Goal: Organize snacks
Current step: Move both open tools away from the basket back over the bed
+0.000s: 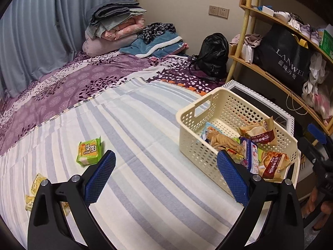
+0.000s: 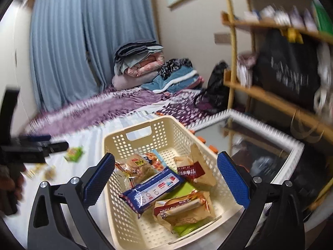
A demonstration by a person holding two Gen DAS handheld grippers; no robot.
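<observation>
- We read "LANWEI" in white on the black shopping bag (image 1: pixel 285 62) on the wooden shelf (image 1: pixel 270 73) at 2 o'clock in the left wrist view; Chinese characters run beneath it.
- The green snack pack (image 1: pixel 89 151) lies alone on the striped bed sheet (image 1: pixel 145 177) at 9 o'clock of the cream basket (image 1: pixel 197 129); its print is too small for us to read.
- Small yellow packets (image 1: pixel 37 182) lie at 8 o'clock, partly hidden behind the left gripper (image 1: pixel 165 175), whose jaws stand wide with nothing between them.
- In the right wrist view we look down into the basket: a blue pack (image 2: pixel 152 189) lies across the middle, tan-and-red bread packs (image 2: pixel 183 208) at 5 and 1 o'clock, their lettering blurred.
- The right gripper (image 2: pixel 165 177) stands wide above the basket, holding nothing.
- A white-framed mirror (image 2: pixel 260 145) lies just beside the basket at 3 o'clock.
- Folded bedding (image 1: pixel 116 27) and a black backpack (image 1: pixel 212 56) sit at 12 o'clock, well apart from the snacks.
</observation>
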